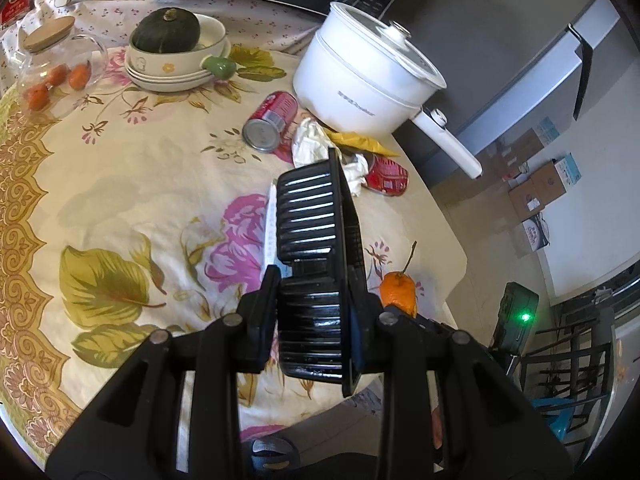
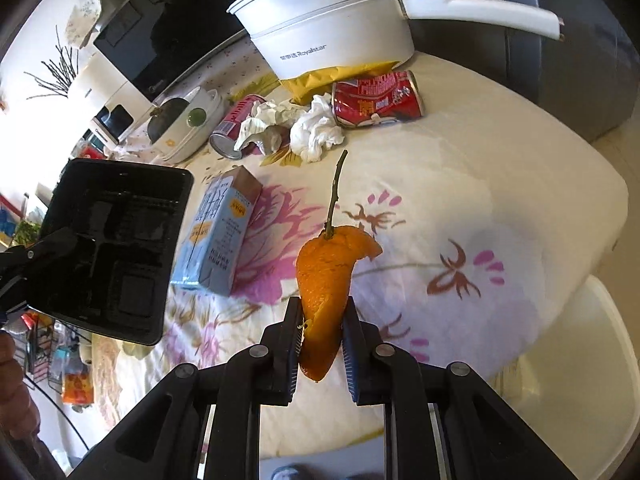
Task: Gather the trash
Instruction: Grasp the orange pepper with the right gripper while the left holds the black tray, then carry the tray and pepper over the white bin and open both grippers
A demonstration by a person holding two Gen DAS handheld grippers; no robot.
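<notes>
Right gripper [image 2: 320,344] has its pads pinched on a curled strip of orange peel [image 2: 324,280] with a thin brown twig standing up from its top, held clear above the floral-cloth tabletop [image 2: 480,184]; over on the left, the left gripper [image 1: 312,320] is clamped on the rim of a black ribbed plastic meal tray [image 1: 308,216], which it carries edge-on and tilted, its compartments facing the right gripper's camera, just left of the peel, not touching it. Beneath the tray a pale blue and brown drink carton [image 2: 218,236] lies on its side on the cloth. Further back sits the trash cluster: a pink can [image 1: 270,122] on its side, a dented red can [image 2: 376,98], crumpled white tissues [image 2: 316,132] between them, and a yellow wrapper [image 1: 360,142] poking from under a white long-handled electric pot [image 1: 364,76]. The cloth between the carton and the table's rounded right edge is bare, and a white chair seat [image 2: 576,344] sits just past that edge
</notes>
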